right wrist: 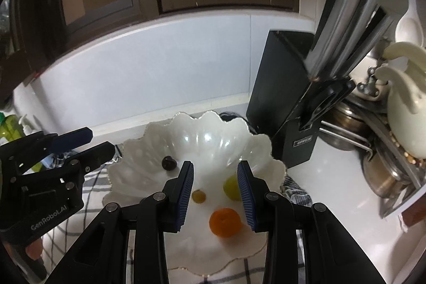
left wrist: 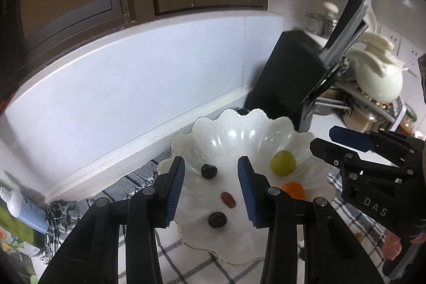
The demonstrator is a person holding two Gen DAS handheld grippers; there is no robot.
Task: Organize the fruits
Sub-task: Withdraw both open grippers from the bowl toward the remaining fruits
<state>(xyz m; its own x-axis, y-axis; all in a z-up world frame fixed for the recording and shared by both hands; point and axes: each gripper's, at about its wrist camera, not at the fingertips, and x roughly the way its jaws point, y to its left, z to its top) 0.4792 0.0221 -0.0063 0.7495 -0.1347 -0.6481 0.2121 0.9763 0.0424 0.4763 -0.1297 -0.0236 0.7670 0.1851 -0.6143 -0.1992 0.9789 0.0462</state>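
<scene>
A white scalloped bowl (left wrist: pixel 234 135) sits on a checked cloth and shows in both wrist views (right wrist: pixel 202 129). It holds a green fruit (left wrist: pixel 282 163) (right wrist: pixel 231 186), an orange fruit (left wrist: pixel 293 189) (right wrist: pixel 225 222), two dark fruits (left wrist: pixel 209 171) (left wrist: pixel 217 219), and a small reddish fruit (left wrist: pixel 228 199). The right wrist view shows one dark fruit (right wrist: pixel 169 163) and a small brownish one (right wrist: pixel 199 196). My left gripper (left wrist: pixel 211 186) is open and empty over the bowl. My right gripper (right wrist: pixel 215 193) is open and empty over the bowl, and also shows in the left wrist view (left wrist: pixel 323 141).
A black knife block (right wrist: pixel 287 97) with knives stands right behind the bowl. Pots and a cream ceramic jar (right wrist: pixel 404 103) crowd a rack at the right. A tiled wall and brown window frames rise behind. Bottles (left wrist: pixel 16 204) stand at the left. The checked cloth (left wrist: pixel 186 265) covers the counter.
</scene>
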